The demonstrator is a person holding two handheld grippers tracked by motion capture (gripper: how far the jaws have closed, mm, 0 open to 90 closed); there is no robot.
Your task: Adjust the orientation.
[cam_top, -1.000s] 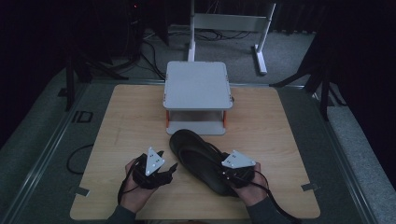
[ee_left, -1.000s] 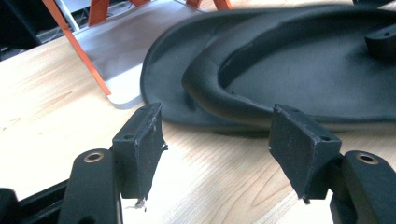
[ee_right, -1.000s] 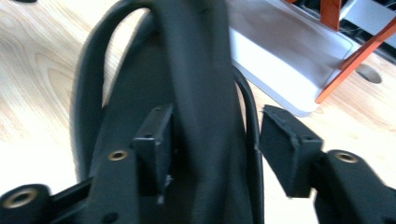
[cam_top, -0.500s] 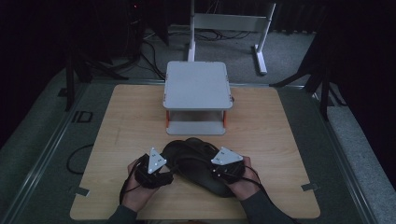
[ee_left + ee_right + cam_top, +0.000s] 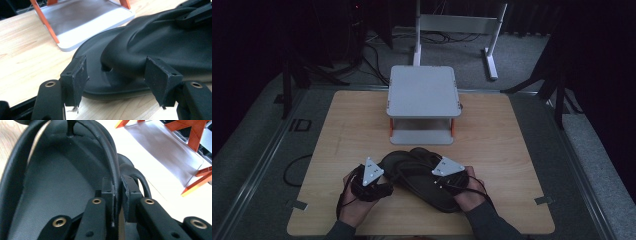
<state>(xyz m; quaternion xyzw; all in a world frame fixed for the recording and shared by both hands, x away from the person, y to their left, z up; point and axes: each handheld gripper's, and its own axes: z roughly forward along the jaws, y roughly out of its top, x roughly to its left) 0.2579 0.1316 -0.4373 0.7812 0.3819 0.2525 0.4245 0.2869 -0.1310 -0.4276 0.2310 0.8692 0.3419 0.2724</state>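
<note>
While right gripper (image 5: 117, 195) has just closed, pinching sandal strap (image 5: 110, 162), left gripper (image 5: 120, 80) stands spread at sandal (image 5: 155, 47) edge; rubber looks light, floppy, so strap grips best.

Reading "ID" in pale letters on the dark mat (image 5: 300, 125) left of the wooden board (image 5: 347, 130); finding nothing else legible.

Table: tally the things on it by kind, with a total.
Black flip-flops: 2
Grey two-tier stand with orange posts: 1
Hand-held grippers, left and right: 2
Total: 5
</note>
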